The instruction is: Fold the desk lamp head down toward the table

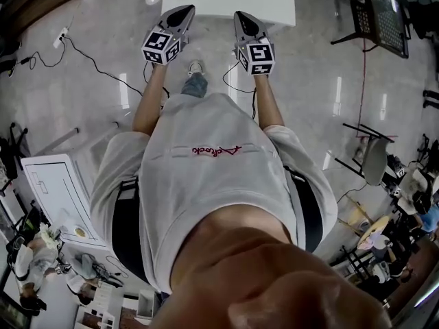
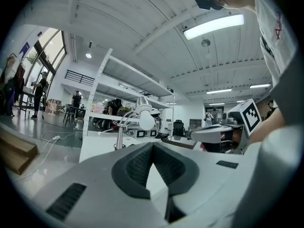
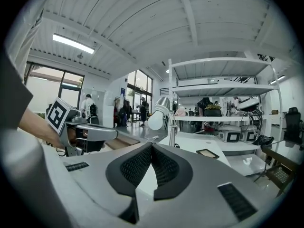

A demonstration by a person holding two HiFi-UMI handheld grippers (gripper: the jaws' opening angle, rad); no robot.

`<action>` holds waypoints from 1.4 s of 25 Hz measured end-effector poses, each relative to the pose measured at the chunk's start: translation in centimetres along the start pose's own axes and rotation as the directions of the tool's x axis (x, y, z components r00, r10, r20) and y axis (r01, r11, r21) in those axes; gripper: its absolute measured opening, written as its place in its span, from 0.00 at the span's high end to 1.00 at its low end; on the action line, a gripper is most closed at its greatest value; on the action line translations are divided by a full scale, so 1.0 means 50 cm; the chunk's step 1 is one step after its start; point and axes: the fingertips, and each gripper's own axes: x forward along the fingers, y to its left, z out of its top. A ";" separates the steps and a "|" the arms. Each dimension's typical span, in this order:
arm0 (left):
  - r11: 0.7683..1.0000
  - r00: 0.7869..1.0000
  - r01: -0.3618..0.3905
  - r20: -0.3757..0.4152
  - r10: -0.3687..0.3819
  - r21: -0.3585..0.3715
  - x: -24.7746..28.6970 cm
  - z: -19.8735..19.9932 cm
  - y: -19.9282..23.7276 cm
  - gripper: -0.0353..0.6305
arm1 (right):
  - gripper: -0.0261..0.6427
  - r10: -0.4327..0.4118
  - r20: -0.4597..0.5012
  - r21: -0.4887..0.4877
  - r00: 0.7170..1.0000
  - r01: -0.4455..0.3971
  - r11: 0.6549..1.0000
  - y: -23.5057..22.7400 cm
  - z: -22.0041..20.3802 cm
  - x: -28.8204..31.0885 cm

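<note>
Polished grey floor lies open on both sides of the person. A black cable trails across it at the left, and a black frame chair stands well off at the right. The grey left tongs are clenched, their ribbed black pads meeting with nothing between them. Ahead stands the square white worktop, and in the head view both tips reach its near edge. On it the silver desk lamp with a round white head stands upright with its head raised, well apart from either tool. A white metal shelving rack rises behind it. The grey right tongs are likewise clenched and grasp nothing, level beside their partner.
</note>
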 end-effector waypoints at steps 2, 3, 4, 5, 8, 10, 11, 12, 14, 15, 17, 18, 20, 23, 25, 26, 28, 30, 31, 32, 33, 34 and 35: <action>1.000 1.000 0.002 0.001 -0.002 0.001 0.026 0.012 0.033 0.91 | 0.92 -0.012 0.003 -0.002 1.000 0.012 1.000 -0.023 0.012 0.033; 1.000 1.000 0.003 0.001 -0.003 0.000 0.038 0.017 0.050 0.91 | 0.92 -0.018 0.006 -0.003 1.000 0.018 1.000 -0.033 0.018 0.050; 1.000 1.000 0.005 0.001 -0.005 0.000 0.049 0.023 0.068 0.91 | 0.92 -0.024 0.007 -0.004 1.000 0.024 1.000 -0.043 0.023 0.066; 1.000 1.000 0.006 0.002 -0.006 -0.001 0.062 0.029 0.084 0.91 | 0.92 -0.030 0.008 -0.005 1.000 0.030 1.000 -0.054 0.028 0.082; 1.000 1.000 0.015 0.003 -0.015 -0.006 0.104 0.043 0.127 0.91 | 0.92 -0.050 0.007 -0.005 0.999 0.050 0.999 -0.087 0.039 0.127; 1.000 1.000 0.022 0.000 -0.022 -0.009 0.132 0.047 0.153 0.91 | 0.92 -0.061 0.003 -0.002 0.998 0.061 0.998 -0.106 0.041 0.155; 1.000 1.000 0.026 -0.002 -0.026 -0.009 0.144 0.048 0.166 0.91 | 0.92 -0.067 0.001 0.000 0.998 0.067 0.998 -0.113 0.040 0.169; 1.000 1.000 0.029 -0.003 -0.029 -0.010 0.156 0.048 0.178 0.91 | 0.92 -0.073 -0.001 0.002 0.997 0.073 0.997 -0.120 0.038 0.182; 0.999 0.999 0.040 -0.007 -0.040 -0.009 0.175 0.046 0.197 0.91 | 0.92 -0.084 -0.006 0.006 0.996 0.084 0.996 -0.131 0.031 0.201; 0.999 0.999 0.047 -0.009 -0.047 -0.008 0.184 0.045 0.205 0.91 | 0.92 -0.088 -0.010 0.007 0.996 0.088 0.996 -0.136 0.027 0.209; 0.998 0.998 0.058 -0.016 -0.058 -0.007 0.201 0.042 0.220 0.91 | 0.92 -0.094 -0.016 0.009 0.995 0.094 0.995 -0.147 0.019 0.224; 0.998 0.998 0.061 -0.019 -0.061 -0.008 0.209 0.041 0.226 0.91 | 0.92 -0.097 -0.021 0.009 0.995 0.097 0.995 -0.153 0.016 0.231; 0.998 0.998 0.064 -0.026 -0.064 -0.011 0.219 0.037 0.236 0.91 | 0.92 -0.098 -0.033 0.013 0.995 0.099 0.995 -0.158 0.007 0.241; 0.998 0.997 0.065 -0.042 -0.066 -0.018 0.226 0.023 0.245 0.91 | 0.92 -0.096 -0.045 0.018 0.994 0.097 0.995 -0.159 -0.004 0.252; 0.998 0.997 0.062 -0.049 -0.063 -0.021 0.232 0.014 0.252 0.91 | 0.92 -0.095 -0.047 0.022 0.994 0.096 0.995 -0.163 -0.009 0.262; 0.998 0.997 0.059 -0.053 -0.060 -0.023 0.234 0.009 0.255 0.91 | 0.92 -0.092 -0.049 0.024 0.995 0.094 0.995 -0.165 -0.013 0.266; 0.998 0.997 0.055 -0.055 -0.056 -0.026 0.240 0.003 0.259 0.91 | 0.92 -0.087 -0.055 0.027 0.995 0.089 0.996 -0.171 -0.019 0.274; 0.998 0.997 0.050 -0.053 -0.052 -0.025 0.249 0.004 0.265 0.91 | 0.92 -0.079 -0.055 0.027 0.995 0.081 0.996 -0.179 -0.019 0.284; 0.999 0.998 0.047 -0.051 -0.048 -0.023 0.255 0.006 0.270 0.91 | 0.92 -0.074 -0.053 0.025 0.996 0.075 0.997 -0.183 -0.017 0.291; 0.999 0.998 0.043 -0.050 -0.044 -0.020 0.262 0.007 0.275 0.91 | 0.92 -0.068 -0.049 0.024 0.996 0.069 0.997 -0.188 -0.014 0.298; 0.999 0.998 0.039 -0.049 -0.039 -0.019 0.268 0.008 0.280 0.91 | 0.92 -0.063 -0.047 0.023 0.997 0.064 0.998 -0.192 -0.012 0.305; 0.999 0.998 0.034 -0.049 -0.035 -0.019 0.275 0.008 0.284 0.91 | 0.92 -0.058 -0.046 0.023 0.997 0.059 0.998 -0.196 -0.011 0.311; 0.999 0.998 0.030 -0.051 -0.031 -0.020 0.281 0.006 0.287 0.91 | 0.92 -0.054 -0.046 0.025 0.997 0.056 0.998 -0.201 -0.011 0.315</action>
